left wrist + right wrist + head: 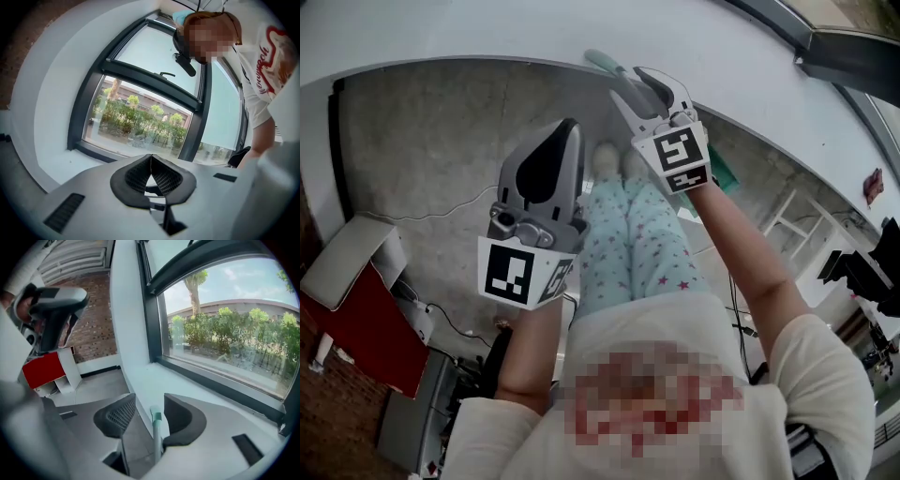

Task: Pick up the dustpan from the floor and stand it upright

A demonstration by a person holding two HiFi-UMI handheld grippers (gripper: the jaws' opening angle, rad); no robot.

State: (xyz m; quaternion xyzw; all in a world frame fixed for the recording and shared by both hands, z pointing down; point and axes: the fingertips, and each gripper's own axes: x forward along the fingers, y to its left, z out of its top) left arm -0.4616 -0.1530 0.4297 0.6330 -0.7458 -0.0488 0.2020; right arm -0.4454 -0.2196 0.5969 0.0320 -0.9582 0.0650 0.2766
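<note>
Standing between the jaws of the right tool (149,403) is the pale green handle of the dustpan (156,432). That tool's jaws are spread wide and do not clamp the handle. It lies close beside the jaw on the side of the white window sill (197,385), and I cannot tell whether the two touch.

The handle's long axis runs along the jaws, and its rounded tip points out past them toward the sill. From the head view, the handle (605,64) slants away from the right tool (630,84), its tip reaching the edge of the sill (487,33) above the grey floor (422,141). A green piece (724,173) shows behind the right wrist, farther from the sill; whether it is the scoop I cannot tell.

The left tool (151,157) has its jaws closed tip to tip with nothing between them. It aims at the window above the sill and is held farther back from the sill than the right tool.
</note>
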